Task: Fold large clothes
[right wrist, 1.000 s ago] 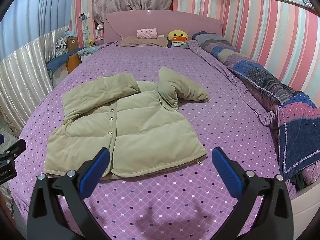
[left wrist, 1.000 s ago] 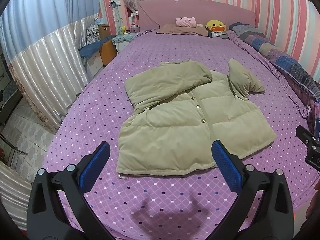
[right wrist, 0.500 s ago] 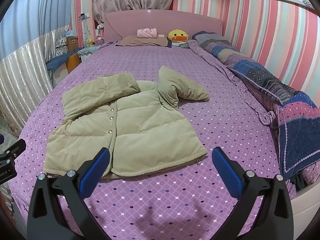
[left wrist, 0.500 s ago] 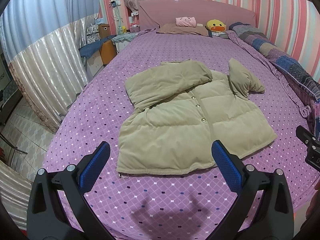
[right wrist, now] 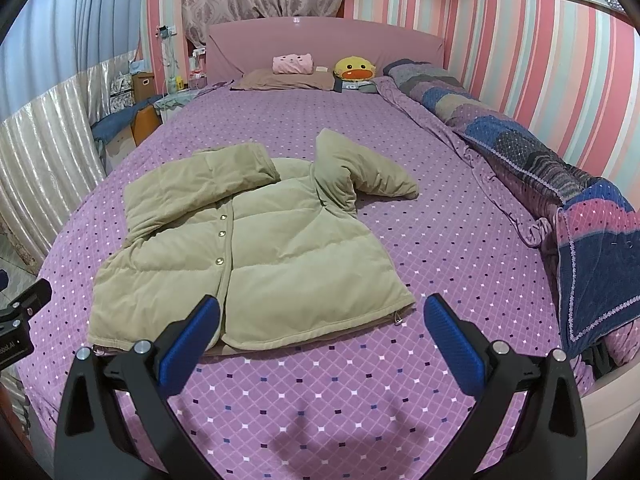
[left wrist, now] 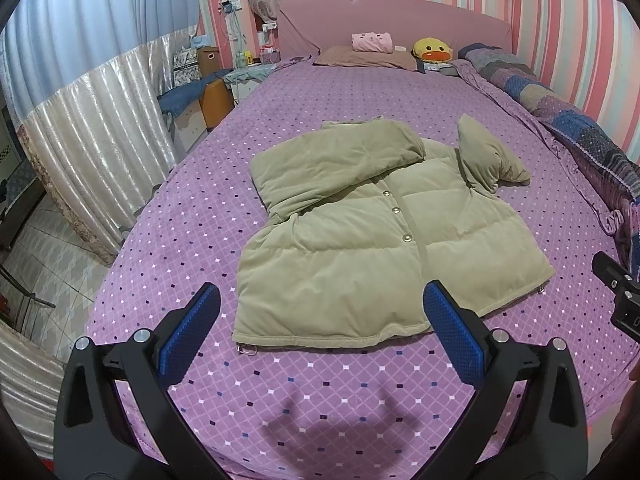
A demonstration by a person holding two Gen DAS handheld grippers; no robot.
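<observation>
An olive puffer jacket (left wrist: 384, 240) lies buttoned and face up at the centre of the frame on a purple diamond-print bedspread (left wrist: 320, 392), one sleeve folded across its chest, the other crumpled to the upper right. The left gripper (left wrist: 320, 332) and the right gripper (right wrist: 320, 332) hover at the bottom of each view, blue-padded fingers (right wrist: 188, 344) spread wide, gripping nothing. A duck plush (right wrist: 355, 69) sits by the pink headboard (left wrist: 400, 20) at the top.
</observation>
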